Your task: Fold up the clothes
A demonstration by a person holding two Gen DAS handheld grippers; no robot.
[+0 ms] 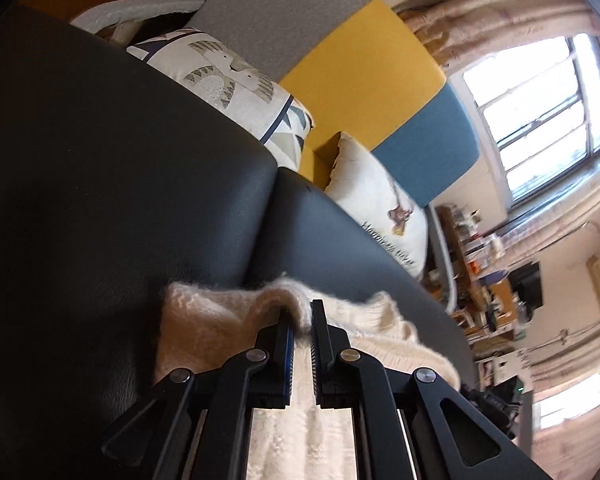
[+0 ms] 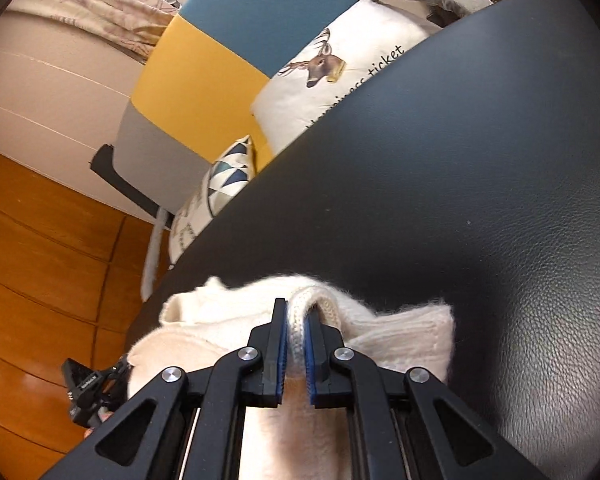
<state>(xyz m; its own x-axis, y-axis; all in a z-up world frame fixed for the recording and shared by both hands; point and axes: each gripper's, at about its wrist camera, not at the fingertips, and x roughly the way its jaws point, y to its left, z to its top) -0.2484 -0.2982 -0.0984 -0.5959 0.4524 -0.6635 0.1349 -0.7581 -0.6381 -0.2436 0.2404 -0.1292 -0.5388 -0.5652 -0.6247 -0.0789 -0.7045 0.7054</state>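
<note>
A cream knitted sweater (image 1: 204, 320) lies on a black leather cushion (image 1: 120, 168). My left gripper (image 1: 301, 312) is shut on a fold of the sweater's ribbed edge, the fabric pinched between its two fingers. In the right wrist view the same sweater (image 2: 404, 336) lies on the black leather surface (image 2: 460, 184). My right gripper (image 2: 296, 312) is shut on a thick ribbed fold of it, which bulges up between the blue pads. The rest of the sweater runs under both grippers and is hidden there.
A printed cat pillow (image 1: 228, 76) and a white deer pillow (image 1: 384, 208) (image 2: 340, 64) lean on a grey, yellow and blue sofa back (image 1: 360, 64). A window (image 1: 540, 112) and cluttered shelves (image 1: 484, 272) are at the right. Wooden floor (image 2: 40, 240) lies left of the cushion edge.
</note>
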